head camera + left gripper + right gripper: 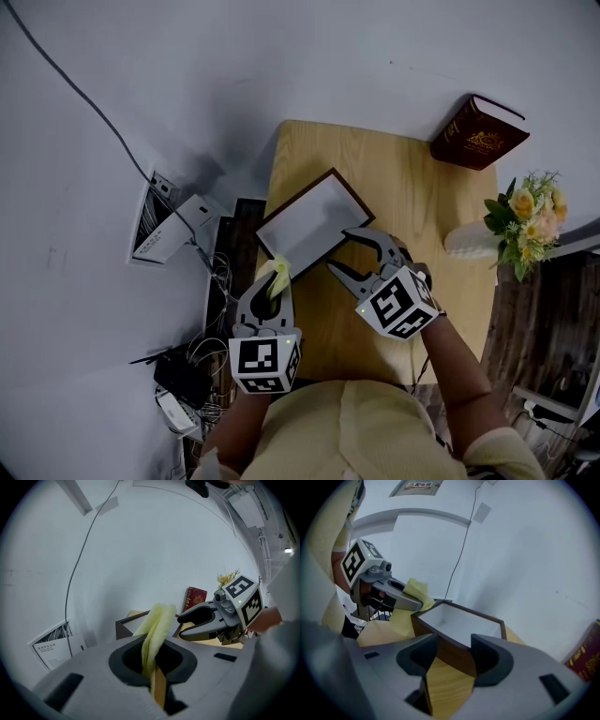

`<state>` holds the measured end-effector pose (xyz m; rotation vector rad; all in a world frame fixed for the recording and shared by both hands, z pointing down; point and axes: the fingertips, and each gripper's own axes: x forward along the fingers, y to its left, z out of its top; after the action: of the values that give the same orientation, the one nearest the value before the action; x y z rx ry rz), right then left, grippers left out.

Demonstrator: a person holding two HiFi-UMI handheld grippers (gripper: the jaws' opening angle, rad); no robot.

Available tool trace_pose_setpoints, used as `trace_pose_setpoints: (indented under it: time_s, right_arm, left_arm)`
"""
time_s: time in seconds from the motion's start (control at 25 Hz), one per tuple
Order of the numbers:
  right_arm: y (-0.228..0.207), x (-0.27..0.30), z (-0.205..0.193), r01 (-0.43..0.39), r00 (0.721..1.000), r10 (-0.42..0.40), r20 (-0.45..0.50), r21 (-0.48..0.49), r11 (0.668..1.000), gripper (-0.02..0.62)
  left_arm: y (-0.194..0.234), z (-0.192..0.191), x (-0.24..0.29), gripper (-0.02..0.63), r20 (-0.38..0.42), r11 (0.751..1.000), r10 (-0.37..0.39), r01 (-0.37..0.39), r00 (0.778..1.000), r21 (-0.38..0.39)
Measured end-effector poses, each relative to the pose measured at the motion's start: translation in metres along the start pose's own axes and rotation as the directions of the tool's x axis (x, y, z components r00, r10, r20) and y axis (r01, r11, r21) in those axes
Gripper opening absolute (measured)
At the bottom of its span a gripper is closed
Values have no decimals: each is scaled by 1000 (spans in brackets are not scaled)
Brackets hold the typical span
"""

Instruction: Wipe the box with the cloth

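The box (307, 223), a shallow dark-brown tray with a white inside, lies tilted on the wooden table (427, 202). My left gripper (273, 283) is shut on a yellow cloth (278, 273) at the box's near left corner; the folded cloth (157, 623) sticks up from between its fingers. My right gripper (339, 251) stands open along the box's near right edge. In the right gripper view the brown wall of the box (454, 649) shows in the gap of the right gripper (451, 657), and the pads do not press on it. The cloth (414, 590) hangs at the box's far corner.
A dark red book (480, 133) lies at the table's far right corner. Yellow flowers (527, 217) stand in a white vase (467, 242) at the right edge. On the floor to the left lie white boxes (171, 223) and tangled cables (202, 361).
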<state>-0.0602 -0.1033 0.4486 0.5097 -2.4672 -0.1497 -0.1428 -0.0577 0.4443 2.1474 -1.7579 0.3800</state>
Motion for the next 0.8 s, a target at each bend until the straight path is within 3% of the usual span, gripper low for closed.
trace_pose_setpoints:
  time_s: [0.32,0.8]
  right_arm:
    - [8,10,-3,-6,997,-7,-73,-166,986,204]
    - [14,4,-8,7,990,-27,-138,-145,989,173]
  left_arm:
    - [-6,-4,1,29,-13,1000,-18,19,1000,14]
    - [0,2,9,29,5,998,-5,5,1000,62]
